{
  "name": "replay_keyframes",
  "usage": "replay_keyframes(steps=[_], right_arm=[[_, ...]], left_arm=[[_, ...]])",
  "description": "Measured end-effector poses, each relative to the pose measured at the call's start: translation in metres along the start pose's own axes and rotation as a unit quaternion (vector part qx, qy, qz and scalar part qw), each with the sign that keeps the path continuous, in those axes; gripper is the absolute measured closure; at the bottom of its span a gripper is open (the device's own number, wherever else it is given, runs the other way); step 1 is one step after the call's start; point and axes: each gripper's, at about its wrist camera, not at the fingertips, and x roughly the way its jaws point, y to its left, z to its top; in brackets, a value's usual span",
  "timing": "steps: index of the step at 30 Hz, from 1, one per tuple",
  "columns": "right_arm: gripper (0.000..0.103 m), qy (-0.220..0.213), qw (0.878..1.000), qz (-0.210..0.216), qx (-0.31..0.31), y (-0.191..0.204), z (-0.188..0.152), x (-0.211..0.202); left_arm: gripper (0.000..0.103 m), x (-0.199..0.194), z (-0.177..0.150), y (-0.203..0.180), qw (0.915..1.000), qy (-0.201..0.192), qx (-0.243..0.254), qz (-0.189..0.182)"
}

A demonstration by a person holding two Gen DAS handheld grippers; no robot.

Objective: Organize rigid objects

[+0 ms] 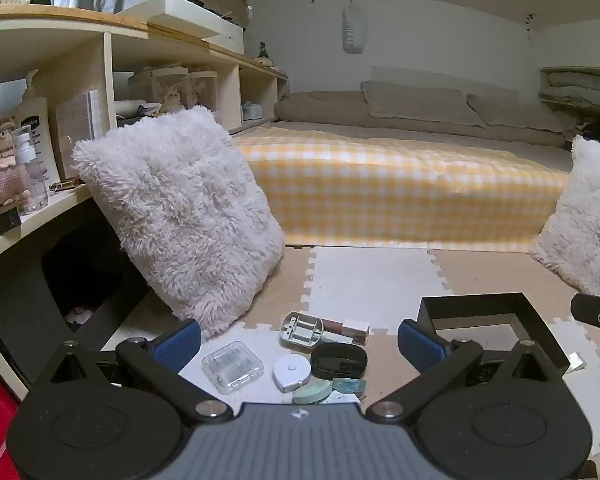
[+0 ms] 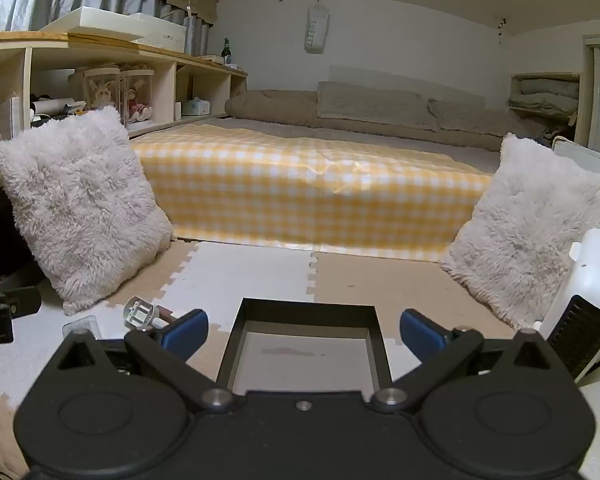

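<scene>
Both grippers tilted gently downward above the foam floor mat [image 2: 380,276]. The left gripper [image 1: 300,340] hung with fingers spread wide and empty over the scattered small items [image 1: 300,364]; the right gripper [image 2: 303,330], equally wide and empty, framed the black tray [image 2: 305,308].

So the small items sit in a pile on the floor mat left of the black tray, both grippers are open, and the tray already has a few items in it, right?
Not quite: the black tray is empty, as the right wrist view shows. The rest holds: the small items lie on the floor mat left of it, and the left gripper and right gripper are open.
</scene>
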Motion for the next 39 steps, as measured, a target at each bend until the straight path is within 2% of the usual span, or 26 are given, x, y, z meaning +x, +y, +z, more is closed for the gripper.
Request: replay_keyframes(steps=[39], right_arm=[[0.000, -0.001, 1.000, -0.003, -0.002, -0.0008, -0.0001, -0.0006]], left_arm=[[0.000, -0.0002, 0.0003, -0.0004, 1.0000, 0.004, -0.001, -0.001]])
